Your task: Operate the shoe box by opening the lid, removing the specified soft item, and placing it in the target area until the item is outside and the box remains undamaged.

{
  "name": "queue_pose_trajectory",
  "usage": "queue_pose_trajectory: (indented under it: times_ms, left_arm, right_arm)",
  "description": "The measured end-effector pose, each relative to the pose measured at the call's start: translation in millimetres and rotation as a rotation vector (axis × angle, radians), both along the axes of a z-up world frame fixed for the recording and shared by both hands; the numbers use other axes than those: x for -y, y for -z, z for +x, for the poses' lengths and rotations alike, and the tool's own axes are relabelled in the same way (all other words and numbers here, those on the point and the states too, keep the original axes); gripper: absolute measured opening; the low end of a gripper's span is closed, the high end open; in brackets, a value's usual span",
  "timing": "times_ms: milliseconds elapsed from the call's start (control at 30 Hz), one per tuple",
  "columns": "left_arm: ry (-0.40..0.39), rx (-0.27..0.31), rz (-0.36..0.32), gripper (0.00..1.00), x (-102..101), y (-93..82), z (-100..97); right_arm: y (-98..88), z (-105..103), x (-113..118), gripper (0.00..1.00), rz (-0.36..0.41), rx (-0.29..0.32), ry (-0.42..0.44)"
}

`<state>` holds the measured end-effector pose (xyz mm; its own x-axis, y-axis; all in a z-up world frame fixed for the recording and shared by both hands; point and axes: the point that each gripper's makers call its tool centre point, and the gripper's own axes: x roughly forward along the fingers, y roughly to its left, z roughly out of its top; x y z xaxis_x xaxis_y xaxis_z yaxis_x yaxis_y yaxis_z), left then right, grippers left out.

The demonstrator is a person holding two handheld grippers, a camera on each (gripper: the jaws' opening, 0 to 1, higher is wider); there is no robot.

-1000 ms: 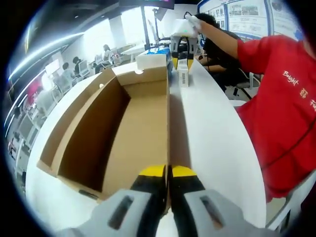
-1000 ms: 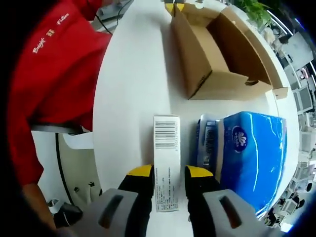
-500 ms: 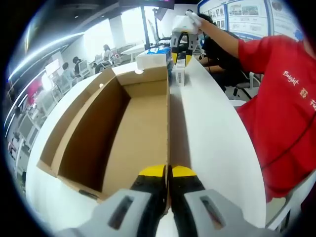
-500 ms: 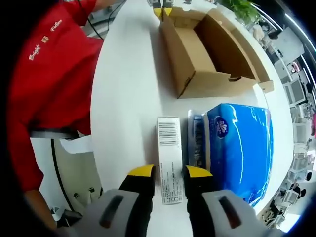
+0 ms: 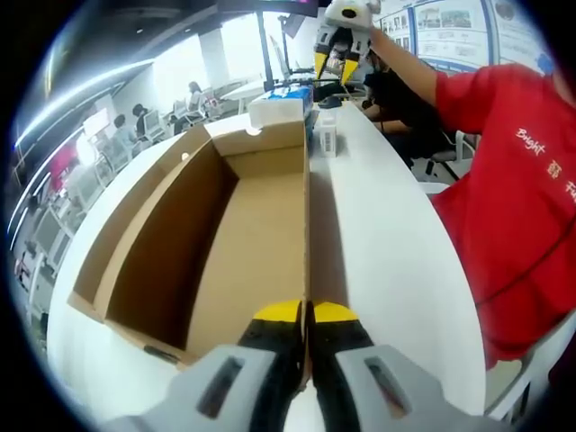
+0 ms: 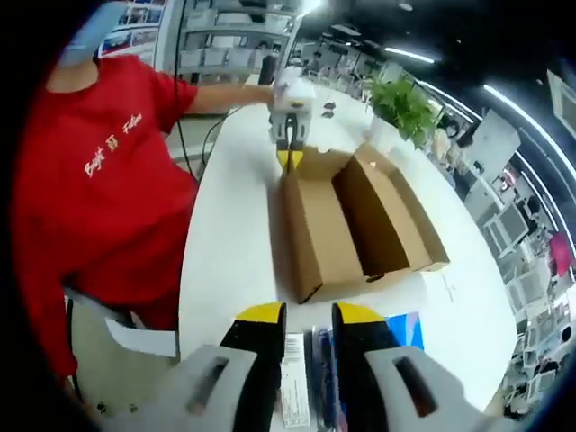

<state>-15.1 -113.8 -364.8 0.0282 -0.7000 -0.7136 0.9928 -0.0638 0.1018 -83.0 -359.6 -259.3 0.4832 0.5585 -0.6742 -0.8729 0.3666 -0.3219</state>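
The brown cardboard shoe box (image 5: 252, 243) lies open and empty on the white table (image 5: 387, 252). My left gripper (image 5: 306, 313) is shut on the near end of the box's right side wall. At the table's far end my right gripper (image 5: 339, 65) hangs open, lifted above a small white carton (image 5: 329, 141) and a blue soft tissue pack (image 5: 292, 92). In the right gripper view its jaws (image 6: 307, 317) stand apart with nothing between them, over the carton (image 6: 294, 396) and the tissue pack (image 6: 409, 331). Beyond them are the box (image 6: 315, 234) and my left gripper (image 6: 290, 159).
A person in a red shirt (image 6: 117, 180) stands along the table's edge. A potted plant (image 6: 402, 103) sits behind the box. Bare table (image 6: 229, 234) runs between the box and the person. Desks and seated people fill the room behind.
My right gripper has lifted away from the white carton and tissue pack, and its view has tilted up to take in the room. The left gripper and the box have not moved.
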Motion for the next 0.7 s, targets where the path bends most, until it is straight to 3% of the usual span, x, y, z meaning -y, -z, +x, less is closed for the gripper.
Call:
queue_pose_trajectory:
  times_ms: [100, 167, 267, 400, 567, 633, 700]
  left_arm:
    - [0.000, -0.001, 0.001, 0.01, 0, -0.6, 0.0]
    - [0.000, -0.002, 0.001, 0.01, 0, -0.7, 0.2]
    - [-0.001, -0.002, 0.002, 0.01, 0, -1.1, -0.4]
    - [-0.002, 0.002, 0.000, 0.01, 0, -1.0, -0.2]
    - [-0.003, 0.002, 0.000, 0.01, 1, -1.6, -0.9]
    - [-0.002, 0.001, 0.000, 0.01, 0, -1.4, -0.7]
    - [-0.002, -0.001, 0.001, 0.01, 1, -1.5, -0.9]
  right_arm:
    - [-24.2, 23, -2, 0.20, 0.138, 0.133, 0.088]
    - [-37.0, 38, 0, 0.20, 0.254, 0.169, 0.174]
    - [-52.6, 60, 9, 0.26, 0.346, 0.251, 0.294]
    - [-59.0, 72, 17, 0.27, 0.462, 0.201, 0.422]
    - [-70.0, 78, 14, 0.34, 0.673, 0.035, 0.493]
    - [-76.7, 87, 18, 0.39, 0.720, 0.046, 0.546]
    - [-77.6, 95, 21, 0.41, 0.716, 0.035, 0.559]
